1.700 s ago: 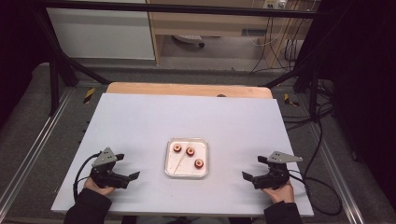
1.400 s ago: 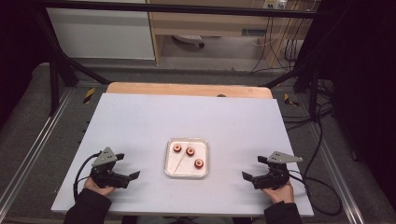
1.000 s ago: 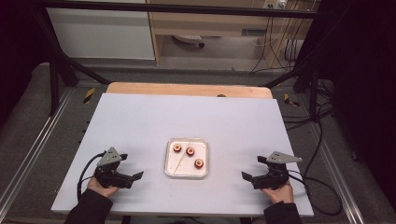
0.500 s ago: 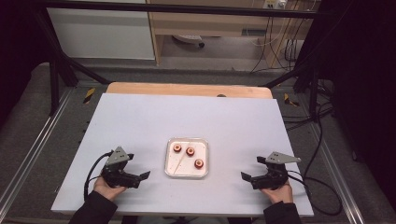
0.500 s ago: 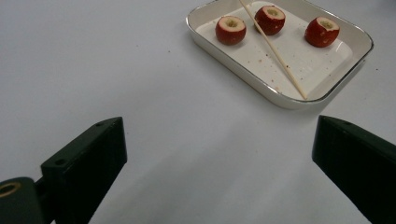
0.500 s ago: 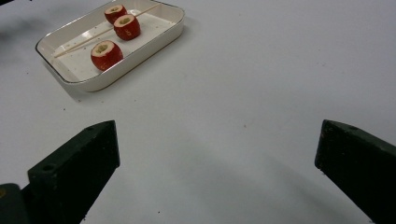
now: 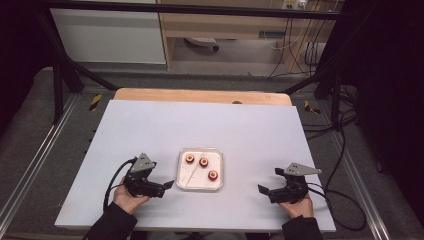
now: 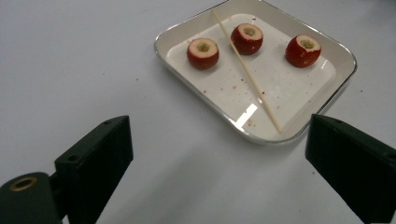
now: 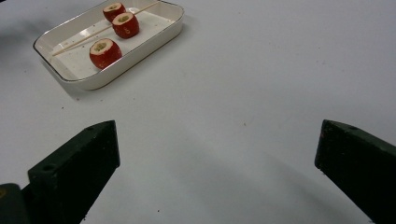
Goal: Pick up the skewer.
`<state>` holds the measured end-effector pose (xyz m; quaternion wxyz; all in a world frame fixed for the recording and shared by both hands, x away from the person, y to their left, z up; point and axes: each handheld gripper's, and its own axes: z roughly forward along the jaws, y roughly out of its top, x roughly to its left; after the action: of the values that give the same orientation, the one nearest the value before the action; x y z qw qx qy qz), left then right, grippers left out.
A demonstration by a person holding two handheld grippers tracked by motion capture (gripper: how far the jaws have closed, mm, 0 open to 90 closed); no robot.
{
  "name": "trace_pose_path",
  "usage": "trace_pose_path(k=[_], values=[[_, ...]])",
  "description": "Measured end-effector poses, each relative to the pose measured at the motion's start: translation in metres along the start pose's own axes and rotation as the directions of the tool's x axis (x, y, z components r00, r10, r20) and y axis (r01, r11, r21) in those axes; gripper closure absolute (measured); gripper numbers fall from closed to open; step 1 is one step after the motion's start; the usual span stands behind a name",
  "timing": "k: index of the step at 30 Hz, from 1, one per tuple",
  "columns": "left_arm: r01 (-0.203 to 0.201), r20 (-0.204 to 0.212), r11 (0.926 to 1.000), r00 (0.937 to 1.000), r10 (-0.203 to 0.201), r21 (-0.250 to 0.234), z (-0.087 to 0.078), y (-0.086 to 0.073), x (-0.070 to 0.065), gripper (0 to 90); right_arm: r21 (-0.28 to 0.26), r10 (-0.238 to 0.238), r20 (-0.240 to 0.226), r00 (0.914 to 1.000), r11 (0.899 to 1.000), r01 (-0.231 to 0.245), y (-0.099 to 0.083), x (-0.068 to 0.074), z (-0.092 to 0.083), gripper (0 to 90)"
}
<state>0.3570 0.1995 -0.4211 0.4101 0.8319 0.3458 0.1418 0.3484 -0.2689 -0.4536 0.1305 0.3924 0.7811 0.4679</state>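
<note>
Jaws stand wide apart on the left gripper, which has slid in just short of the white tray with its three cored red fruits and skewer, likely next, while the right gripper, equally open, waits well off on the pale table amid dark frames.

The left gripper has moved across the table toward the tray, from near the left edge to just beside the tray's near-left corner. Its jaws, wide apart, now face the tray.
</note>
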Motion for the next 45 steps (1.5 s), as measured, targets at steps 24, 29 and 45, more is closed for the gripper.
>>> trace_pose_path(k=[24,29,45], values=[[0.046,-0.121,0.9947,0.9921,-0.034,0.092,0.061,0.038,-0.043,40.3,0.008,-0.001,0.000,1.0000,1.000,0.001,-0.001,0.001,0.001,0.6],[0.061,-0.122,0.9938,0.9913,-0.050,0.092,0.071,0.037,-0.049,57.7,0.003,-0.002,-0.003,1.0000,1.000,0.002,0.000,0.001,0.001,0.6],[0.072,-0.169,0.9911,0.9842,-0.052,0.112,0.083,0.032,-0.054,76.8,0.006,0.000,-0.007,1.0000,1.000,0.000,-0.001,0.001,0.002,0.6]])
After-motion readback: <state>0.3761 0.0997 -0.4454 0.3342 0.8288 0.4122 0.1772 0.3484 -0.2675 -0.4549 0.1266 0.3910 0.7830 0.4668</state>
